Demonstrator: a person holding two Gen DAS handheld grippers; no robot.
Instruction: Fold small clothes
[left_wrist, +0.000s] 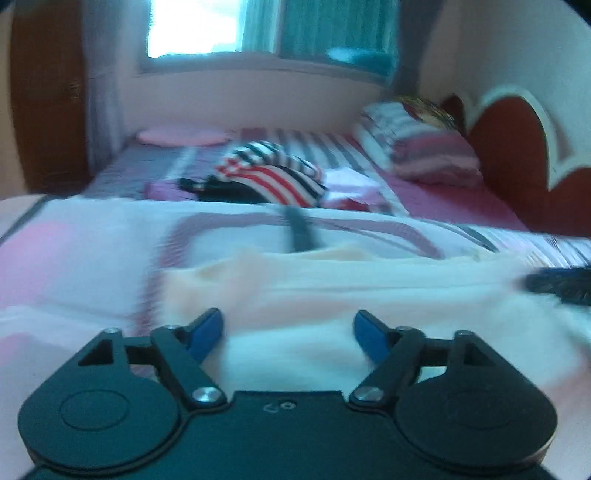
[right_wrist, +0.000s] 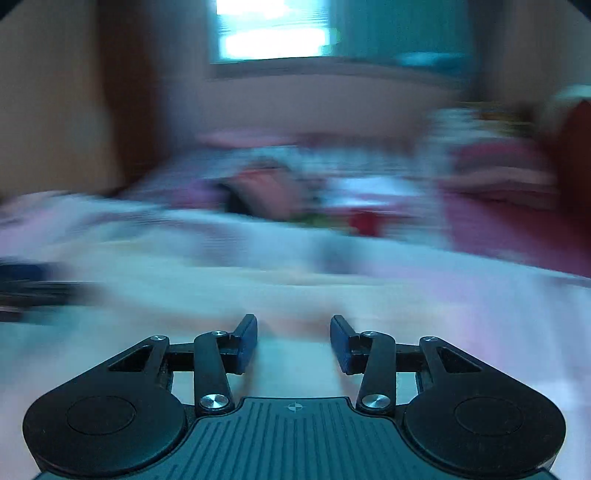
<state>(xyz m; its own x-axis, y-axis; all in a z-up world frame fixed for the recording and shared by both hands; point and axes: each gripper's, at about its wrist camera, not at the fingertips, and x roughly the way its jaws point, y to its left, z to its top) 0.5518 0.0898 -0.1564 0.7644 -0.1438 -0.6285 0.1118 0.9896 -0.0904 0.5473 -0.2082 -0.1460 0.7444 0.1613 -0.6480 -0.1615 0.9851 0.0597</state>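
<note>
A small pale peach-and-white garment (left_wrist: 332, 280) lies flat on the bed just in front of my left gripper (left_wrist: 289, 315). That gripper is open, its blue pads (left_wrist: 207, 332) wide apart over the cloth with nothing between them. At the right edge of the left wrist view a dark blur is my right gripper (left_wrist: 561, 288). The right wrist view is smeared. In it my right gripper (right_wrist: 294, 318) is open above the same pale garment (right_wrist: 295, 288), with nothing between its pads. My left gripper (right_wrist: 26, 288) shows as a dark streak at the left edge.
A heap of red, white and black striped clothes (left_wrist: 273, 177) sits farther back on the pink-and-white bedsheet (left_wrist: 74, 251). A dark strap (left_wrist: 301, 232) lies beyond the garment. Striped pillows (left_wrist: 417, 147) lean on a red headboard (left_wrist: 517, 147) at right. A window (left_wrist: 192, 29) is behind.
</note>
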